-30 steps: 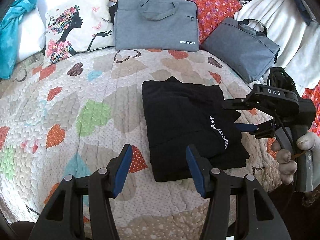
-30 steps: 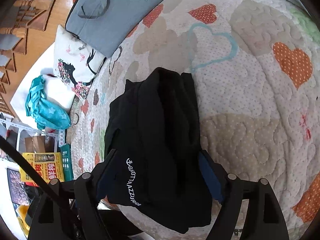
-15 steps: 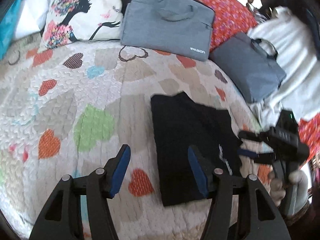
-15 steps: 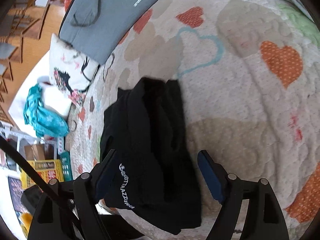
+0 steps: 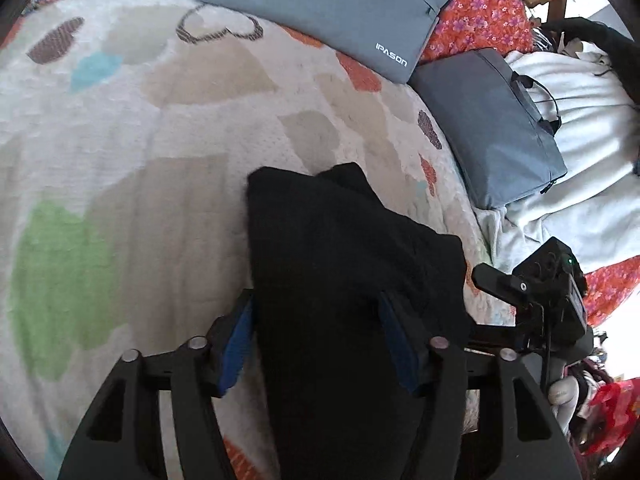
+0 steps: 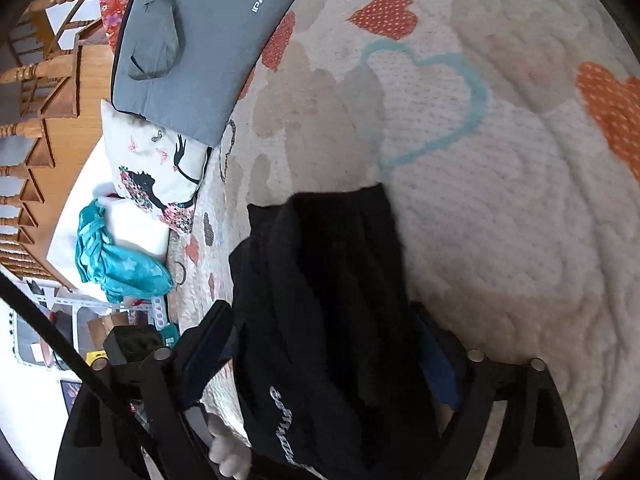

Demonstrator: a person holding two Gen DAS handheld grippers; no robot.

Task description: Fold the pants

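**Both grippers straddled the folded pants**

Nearest, the left gripper [image 5: 316,344] had its blue pads spread, one on each side of the black pants [image 5: 344,280], whose near end lay between them. Likewise the right gripper [image 6: 320,364] stood with its fingers apart around the same folded bundle [image 6: 332,300]. The pants rested on the heart-patterned quilt [image 5: 120,128]. Beyond them lay a grey laptop bag [image 5: 328,4], with a second grey bag [image 5: 492,128] close beside it.

The black pants [image 6: 332,320] cover the white lettering [image 6: 282,424] partly — unreadable, cut off below.
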